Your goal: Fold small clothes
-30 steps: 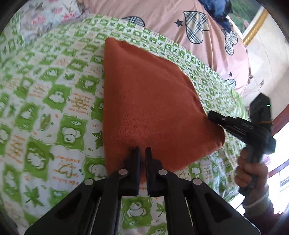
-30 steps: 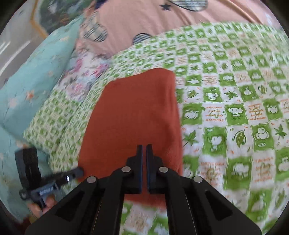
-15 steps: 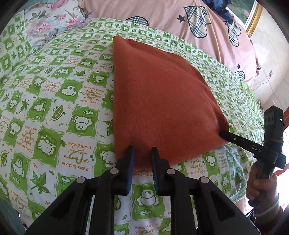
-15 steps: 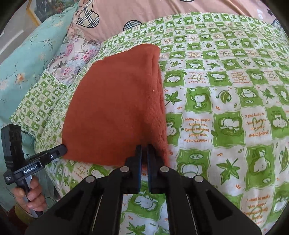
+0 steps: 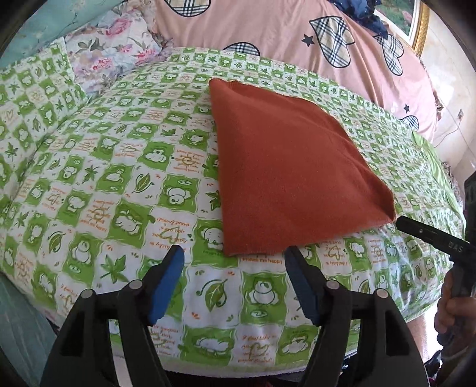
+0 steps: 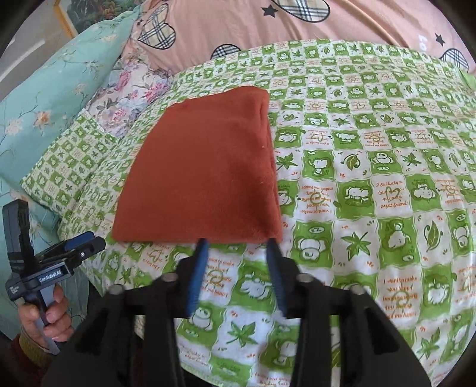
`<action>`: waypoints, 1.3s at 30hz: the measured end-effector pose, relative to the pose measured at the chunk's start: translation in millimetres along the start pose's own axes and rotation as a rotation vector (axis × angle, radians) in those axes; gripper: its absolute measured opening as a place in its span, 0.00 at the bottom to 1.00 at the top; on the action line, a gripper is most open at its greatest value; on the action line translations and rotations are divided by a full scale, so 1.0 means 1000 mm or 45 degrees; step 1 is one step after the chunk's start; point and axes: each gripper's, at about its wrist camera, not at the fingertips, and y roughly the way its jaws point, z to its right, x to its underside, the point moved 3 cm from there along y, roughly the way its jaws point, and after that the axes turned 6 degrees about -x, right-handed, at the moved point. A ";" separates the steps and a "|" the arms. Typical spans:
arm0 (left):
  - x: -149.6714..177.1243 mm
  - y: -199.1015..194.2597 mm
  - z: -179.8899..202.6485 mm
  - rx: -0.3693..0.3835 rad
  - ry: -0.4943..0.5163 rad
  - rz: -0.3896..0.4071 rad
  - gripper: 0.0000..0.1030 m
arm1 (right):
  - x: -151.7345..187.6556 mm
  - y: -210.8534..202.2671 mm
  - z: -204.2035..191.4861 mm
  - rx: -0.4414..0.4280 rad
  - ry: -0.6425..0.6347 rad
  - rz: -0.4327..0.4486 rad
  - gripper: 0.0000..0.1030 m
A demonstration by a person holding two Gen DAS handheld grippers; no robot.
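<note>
A rust-orange cloth lies folded flat on the green-and-white checked bedsheet. My left gripper sits just short of the cloth's near edge, its jaws opening wide with nothing between them. My right gripper is at the cloth's near right corner, jaws opening, the blue pads clear of the fabric. In the left wrist view the right gripper's tip lies beside the cloth's right corner. In the right wrist view the left gripper is held in a hand at lower left.
A pink quilt with plaid hearts lies behind the sheet. A floral pillow and a teal pillow sit at the back left. The bed's near edge runs below the grippers. A framed picture hangs at upper right.
Both grippers have let go of the cloth's near edge and opened, then drawn back toward the bed's edge. The cloth now rests flat on the sheet.
</note>
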 end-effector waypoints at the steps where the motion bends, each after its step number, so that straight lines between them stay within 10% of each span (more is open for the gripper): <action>1: 0.001 -0.001 -0.001 -0.003 -0.004 -0.002 0.70 | 0.003 -0.001 -0.002 0.009 -0.011 -0.001 0.45; 12: 0.020 -0.011 0.006 -0.047 0.039 -0.026 0.79 | 0.028 -0.008 -0.006 0.012 -0.013 -0.062 0.48; 19: 0.027 -0.020 0.011 -0.100 0.087 -0.021 0.84 | 0.031 -0.013 -0.009 0.008 -0.022 -0.063 0.84; 39: -0.008 -0.028 0.007 -0.179 0.053 0.052 0.95 | 0.000 -0.009 -0.019 -0.021 -0.085 -0.056 0.89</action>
